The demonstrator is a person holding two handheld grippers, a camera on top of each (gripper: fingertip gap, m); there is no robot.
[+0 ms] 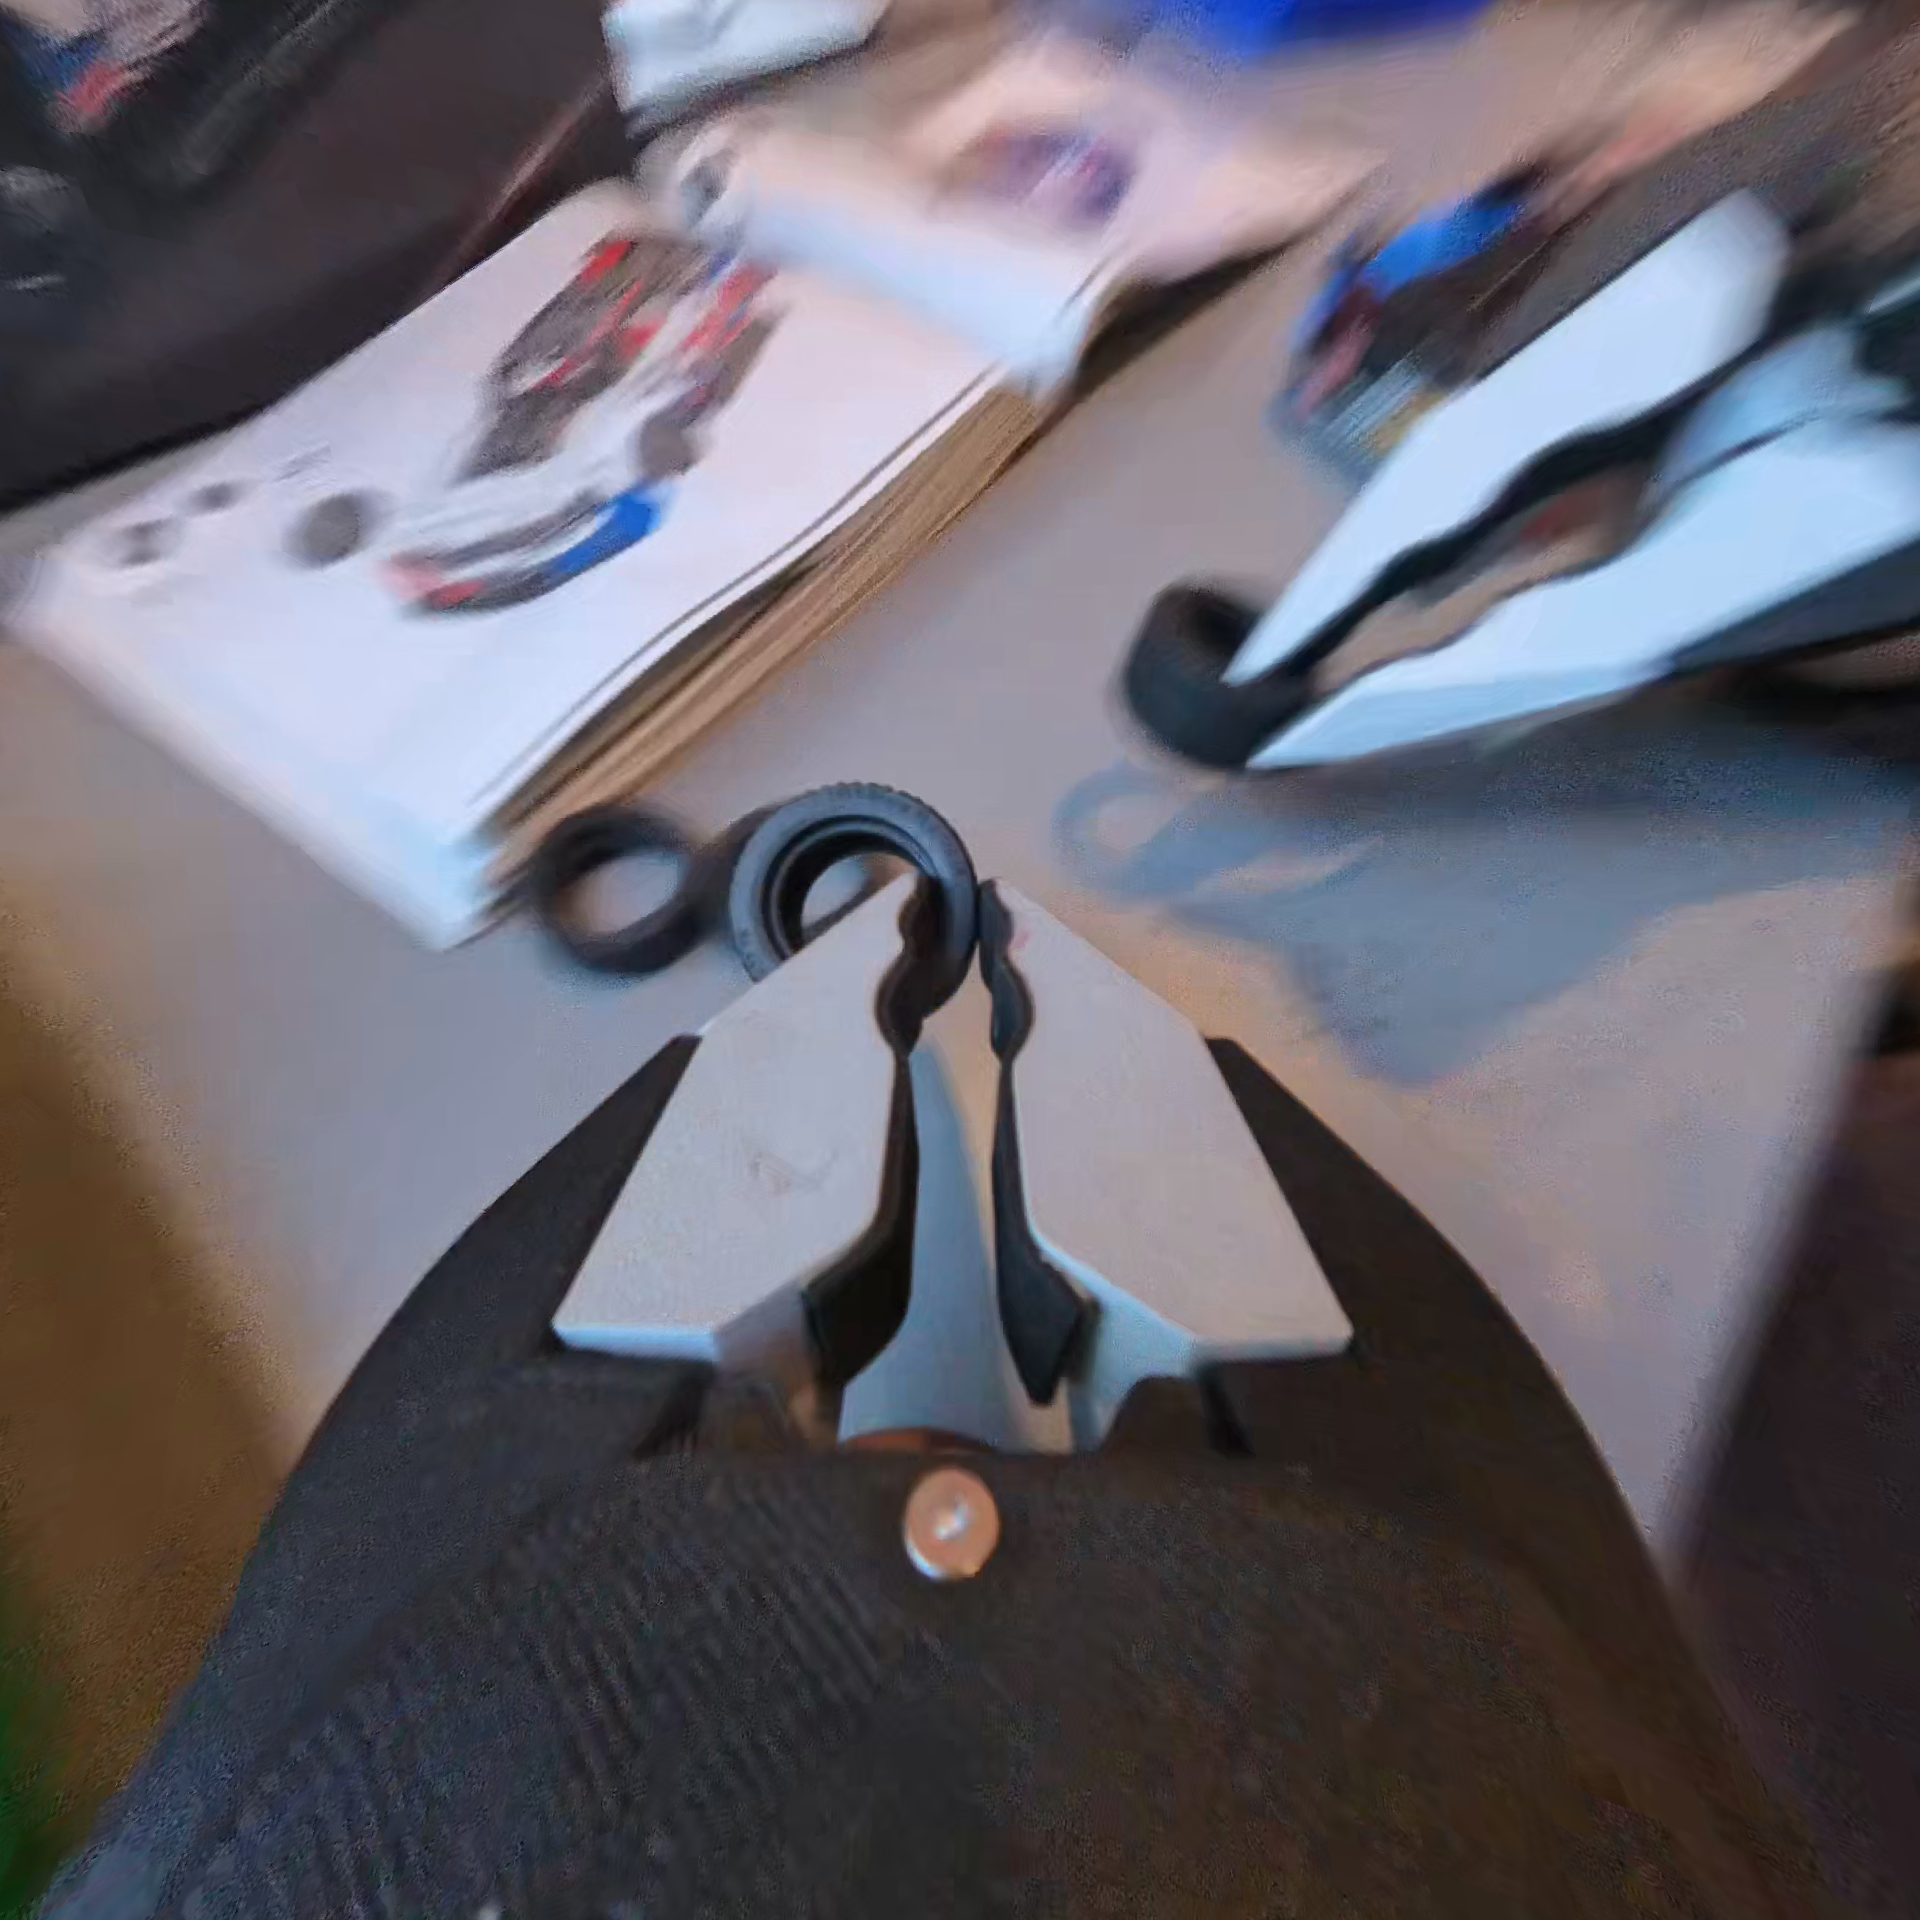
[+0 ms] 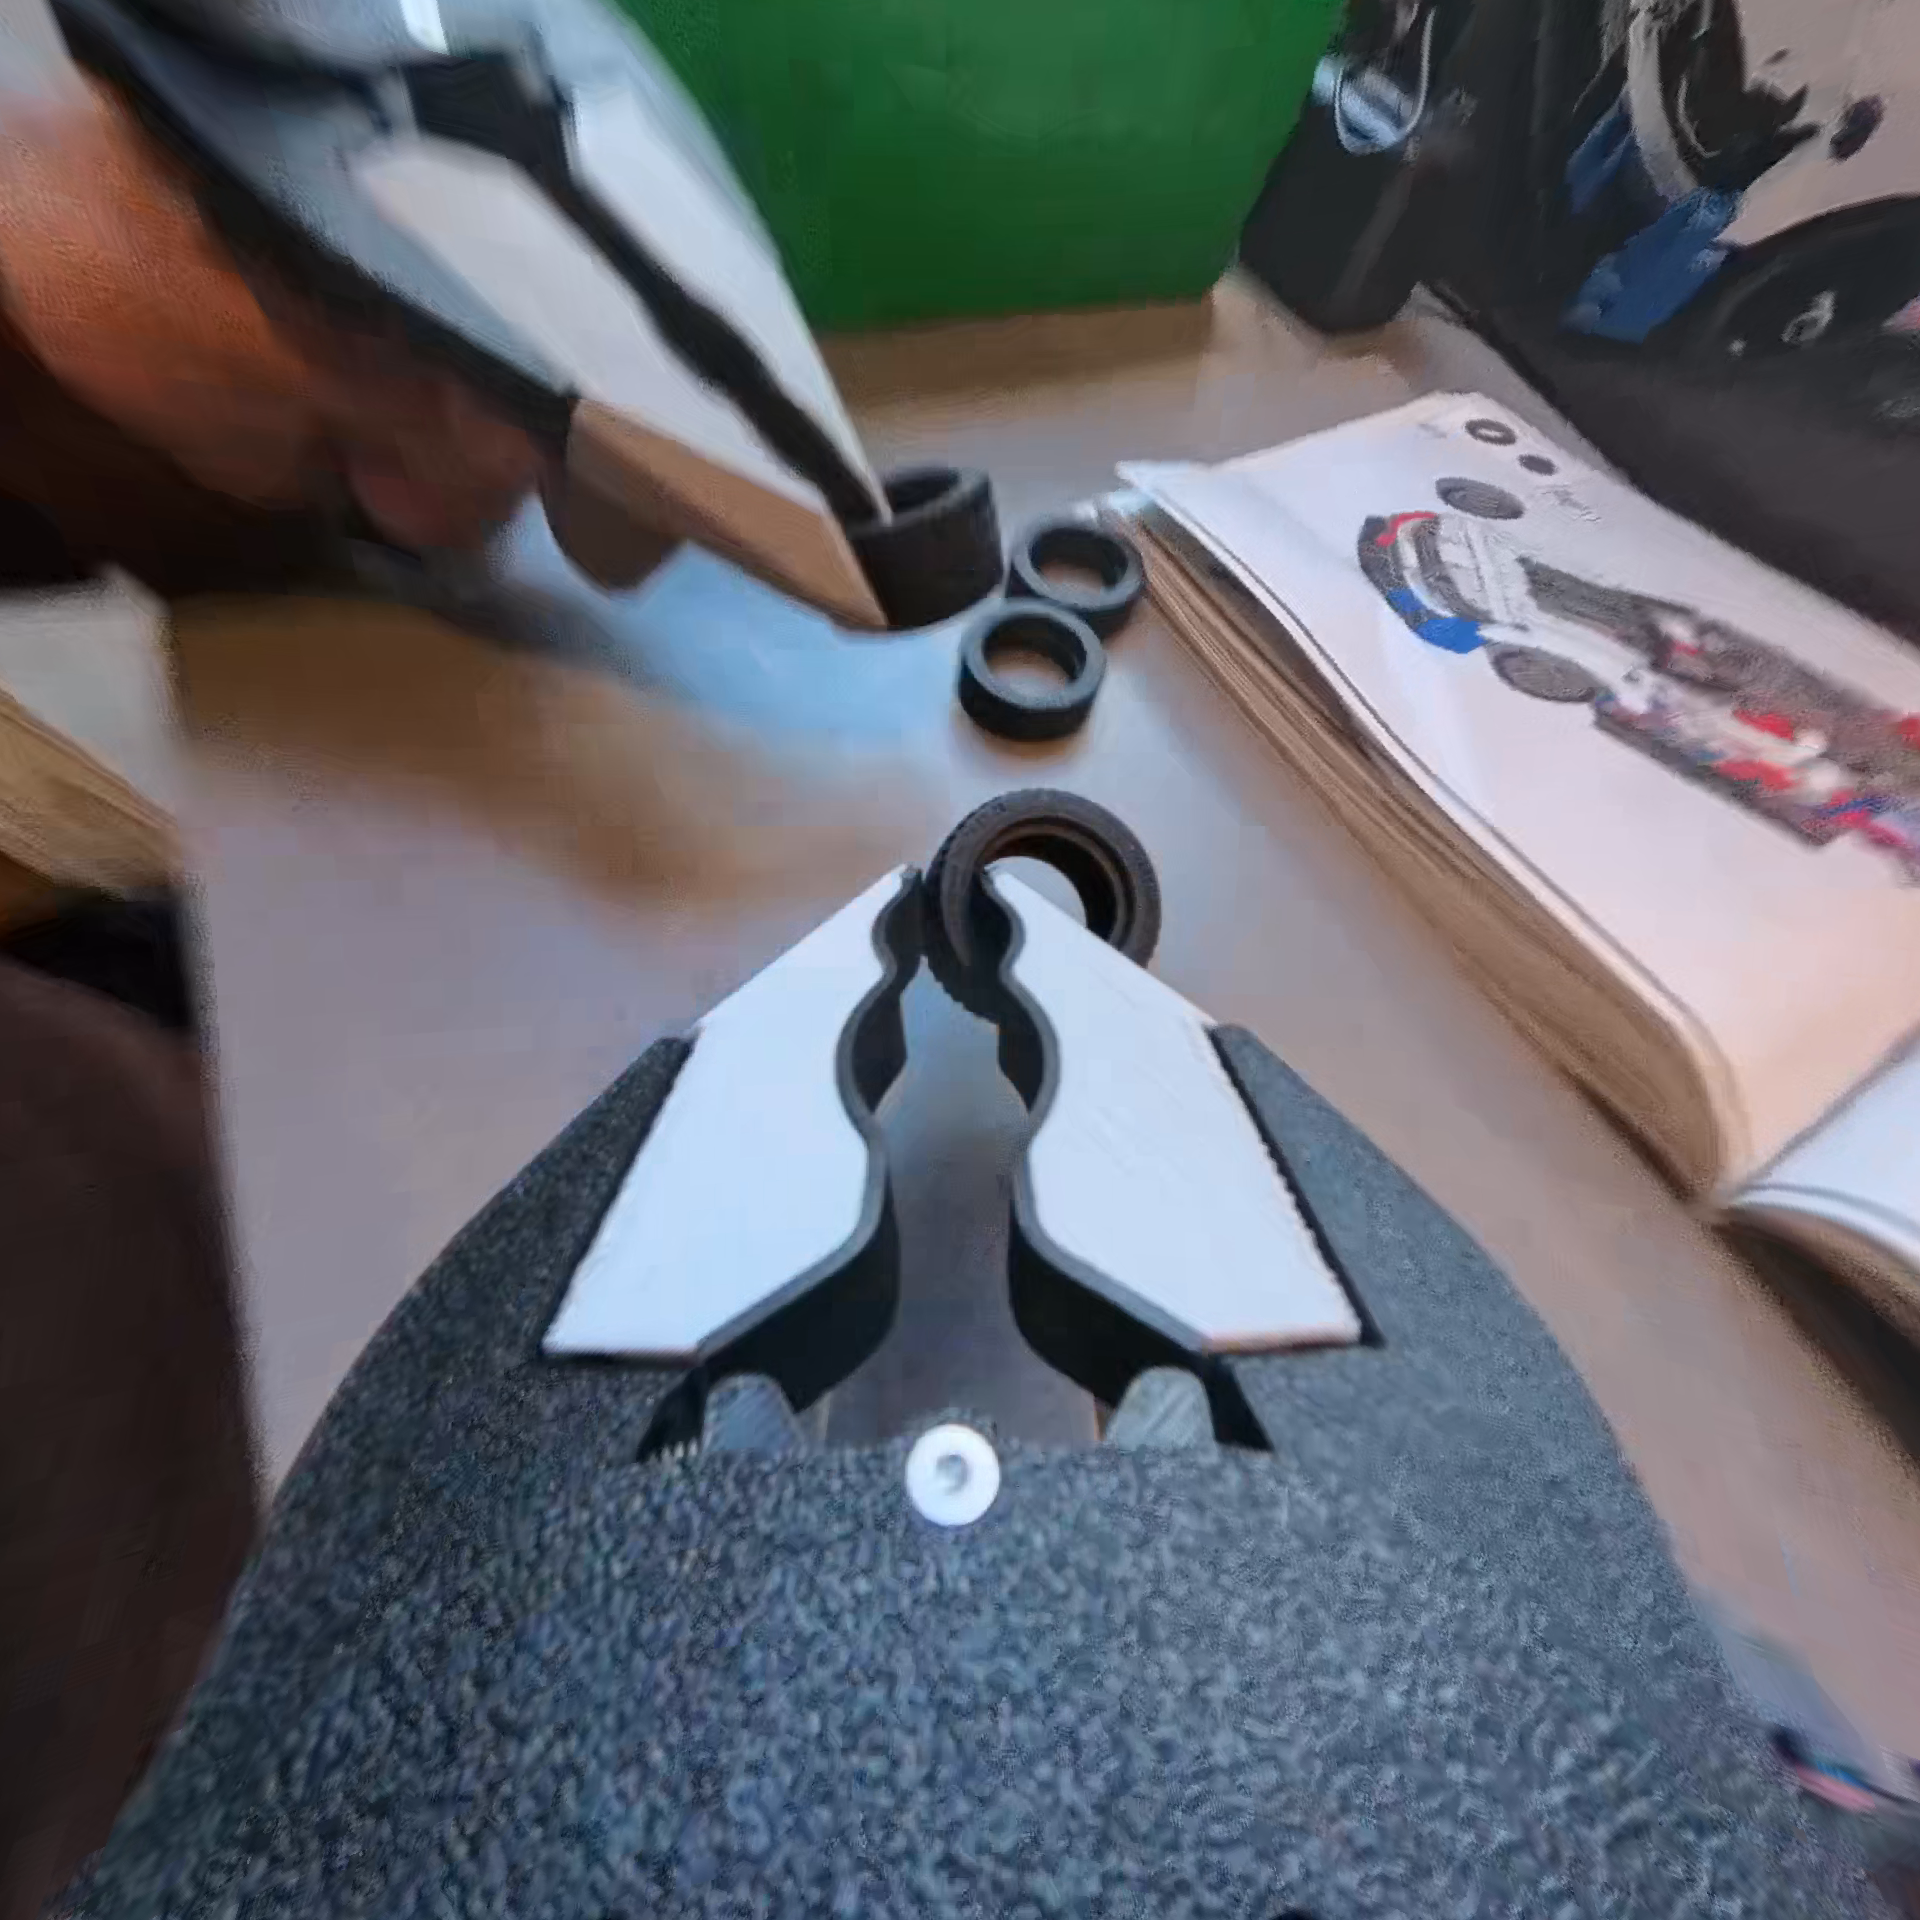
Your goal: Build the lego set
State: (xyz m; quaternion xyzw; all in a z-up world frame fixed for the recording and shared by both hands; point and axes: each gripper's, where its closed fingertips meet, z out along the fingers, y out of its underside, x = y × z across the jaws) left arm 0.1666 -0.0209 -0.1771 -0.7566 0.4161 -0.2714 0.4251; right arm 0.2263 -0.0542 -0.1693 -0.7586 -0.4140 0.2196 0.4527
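In the left wrist view, the left gripper [image 1: 951,925] is clenched on the wall of a black rubber tyre [image 1: 831,862], which sticks out past the fingertips and a little to their left. Another loose tyre [image 1: 613,894] lies on the table [image 1: 1039,520] just left of that, against the corner of the open instruction booklet [image 1: 416,623]; farther off to the right, blurred, the other gripper carries a tyre too. In the right wrist view, the right gripper [image 2: 954,914] pinches the rim of its own tyre [image 2: 1081,883], which hangs off the tips to the right. Ahead of the fingers two spare tyres [image 2: 1029,675] lie flat near the booklet's edge, beside where the left gripper comes down. Each hold is only on a thin, springy edge, so I judge a tyre could twist or pop out if squeezed unevenly or bumped against its neighbour.
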